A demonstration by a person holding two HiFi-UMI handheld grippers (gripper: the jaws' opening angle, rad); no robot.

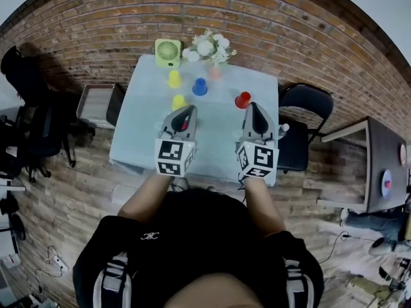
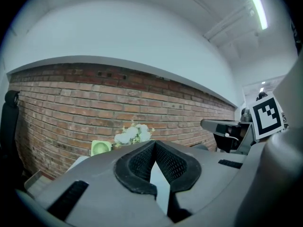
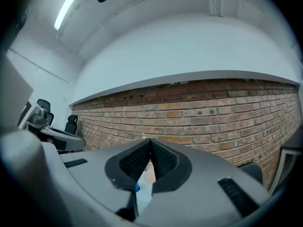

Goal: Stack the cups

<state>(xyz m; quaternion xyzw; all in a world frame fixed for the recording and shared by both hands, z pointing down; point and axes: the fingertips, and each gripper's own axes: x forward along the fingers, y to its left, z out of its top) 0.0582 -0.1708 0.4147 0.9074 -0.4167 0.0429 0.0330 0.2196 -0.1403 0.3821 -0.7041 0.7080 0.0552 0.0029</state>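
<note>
In the head view the person stands at the near edge of a pale table (image 1: 138,130) with both tools held level above it, and no cup has been stacked yet: the task is at its very start, in the approach. Five cups appear to stand apart on the table. Two are yellow, the far yellow cup (image 1: 174,79) and the near yellow cup (image 1: 179,101). There is one blue cup (image 1: 200,86), one red cup (image 1: 243,100), and what looks like one pale orange cup (image 1: 215,73) by the flowers (image 1: 207,47), too small to be sure of. One green fan (image 1: 167,52) sits at the back edge. The left gripper (image 1: 187,110) points toward the near yellow cup, and the right gripper (image 1: 255,106) sits just short of the red cup. In the left gripper view the jaw tips meet, with only a slit of table showing behind them, so the tool is closed and holds nothing. The fan and flowers stand ahead against the brick wall (image 2: 71,98). In the right gripper view the tips likewise touch, closed on nothing. A speck of blue cup shows through the gap below. The next move probably calls for spreading one pair of jaws, dipping toward a cup and closing on its wall.
</note>
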